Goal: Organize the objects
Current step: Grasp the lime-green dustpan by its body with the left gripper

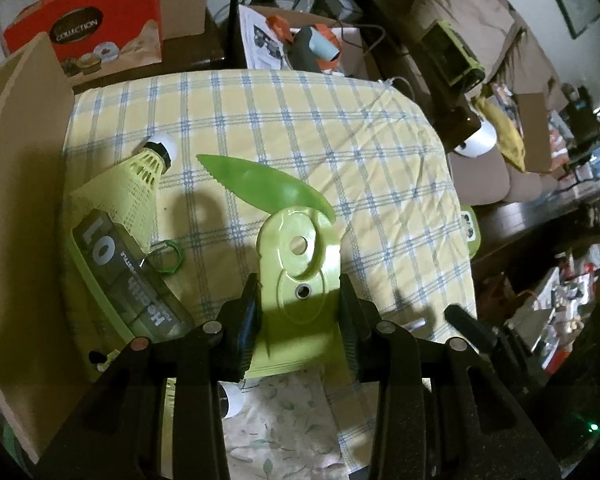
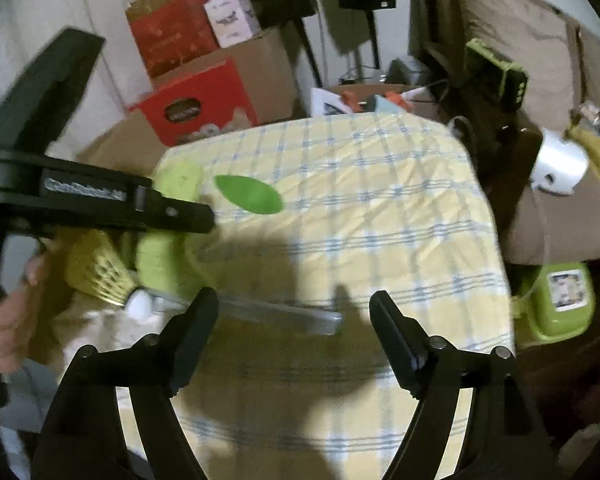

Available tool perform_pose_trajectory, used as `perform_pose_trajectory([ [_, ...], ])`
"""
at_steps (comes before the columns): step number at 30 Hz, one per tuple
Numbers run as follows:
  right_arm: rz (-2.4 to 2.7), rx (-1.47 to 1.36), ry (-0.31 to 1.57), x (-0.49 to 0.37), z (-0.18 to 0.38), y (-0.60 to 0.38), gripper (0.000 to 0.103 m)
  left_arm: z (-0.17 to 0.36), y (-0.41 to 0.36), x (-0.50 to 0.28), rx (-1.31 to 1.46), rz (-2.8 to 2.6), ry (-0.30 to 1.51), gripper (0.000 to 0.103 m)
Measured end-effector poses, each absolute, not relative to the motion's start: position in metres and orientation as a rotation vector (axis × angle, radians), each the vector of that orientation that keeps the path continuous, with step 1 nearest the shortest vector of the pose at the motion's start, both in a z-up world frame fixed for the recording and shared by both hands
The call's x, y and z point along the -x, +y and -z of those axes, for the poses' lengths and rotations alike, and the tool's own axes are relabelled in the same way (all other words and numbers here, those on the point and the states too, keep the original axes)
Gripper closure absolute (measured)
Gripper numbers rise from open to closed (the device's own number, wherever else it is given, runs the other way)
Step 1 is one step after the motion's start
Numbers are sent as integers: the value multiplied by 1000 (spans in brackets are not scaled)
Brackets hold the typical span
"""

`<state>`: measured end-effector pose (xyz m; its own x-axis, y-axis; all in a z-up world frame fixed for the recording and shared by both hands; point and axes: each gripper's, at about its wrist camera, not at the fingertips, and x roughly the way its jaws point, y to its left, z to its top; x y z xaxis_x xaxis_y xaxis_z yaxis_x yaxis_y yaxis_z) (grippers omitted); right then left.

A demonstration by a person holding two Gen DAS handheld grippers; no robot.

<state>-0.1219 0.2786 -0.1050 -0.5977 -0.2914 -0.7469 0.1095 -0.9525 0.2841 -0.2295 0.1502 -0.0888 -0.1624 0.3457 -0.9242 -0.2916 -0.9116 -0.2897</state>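
My left jaws (image 1: 300, 312): set narrow, pads pressed on both side edges of a flat lime-green plastic plate with a round hole and a small metal rivet (image 1: 296, 256); I hold it tilted above the surface.

My right jaws (image 2: 294, 332): spread wide, nothing between them, hanging above the cloth; no frame shows them touching anything. This view is blurred.

Below my right jaws: a long clear flat plastic piece (image 2: 284, 314) lies on the cloth, just past my left finger.

Surface: covered by a yellow cloth with blue and white checks (image 1: 340, 128), creased toward its far right corner.

Left of the plate: a smoky transparent plastic bottle printed with "01" (image 1: 128, 280) lies on its side on a lime-green rim, and a small green ring (image 1: 168, 258) lies by it.

Shuttlecock: a yellow-green mesh shuttlecock with a white cork and black band (image 1: 136, 188) lies on its side by the bottle's far end, cork pointing away.

Mid surface: a bright green leaf-shaped plastic knife with a serrated edge (image 1: 260, 184) shows just beyond the plate I hold.

Far left: an upright brown cardboard wall (image 1: 16, 184) borders the surface.

Far back: a red cardboard box printed "COLLECTION" (image 1: 88, 28) stands beyond the surface edge.
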Motion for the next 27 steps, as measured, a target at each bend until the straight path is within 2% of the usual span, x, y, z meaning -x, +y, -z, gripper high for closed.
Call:
perform_pose_trajectory([
  [10, 2535, -1182, -202, 127, 99, 233, 23, 86, 150, 224, 1722, -2069, -133, 70],
  [16, 2462, -1179, -289, 135, 111, 230, 33, 85, 150, 222, 1730, -2047, -135, 70],
  [27, 2522, -1180, -353, 139, 122, 223, 31, 89, 143, 224, 1771, -2022, -193, 70],
])
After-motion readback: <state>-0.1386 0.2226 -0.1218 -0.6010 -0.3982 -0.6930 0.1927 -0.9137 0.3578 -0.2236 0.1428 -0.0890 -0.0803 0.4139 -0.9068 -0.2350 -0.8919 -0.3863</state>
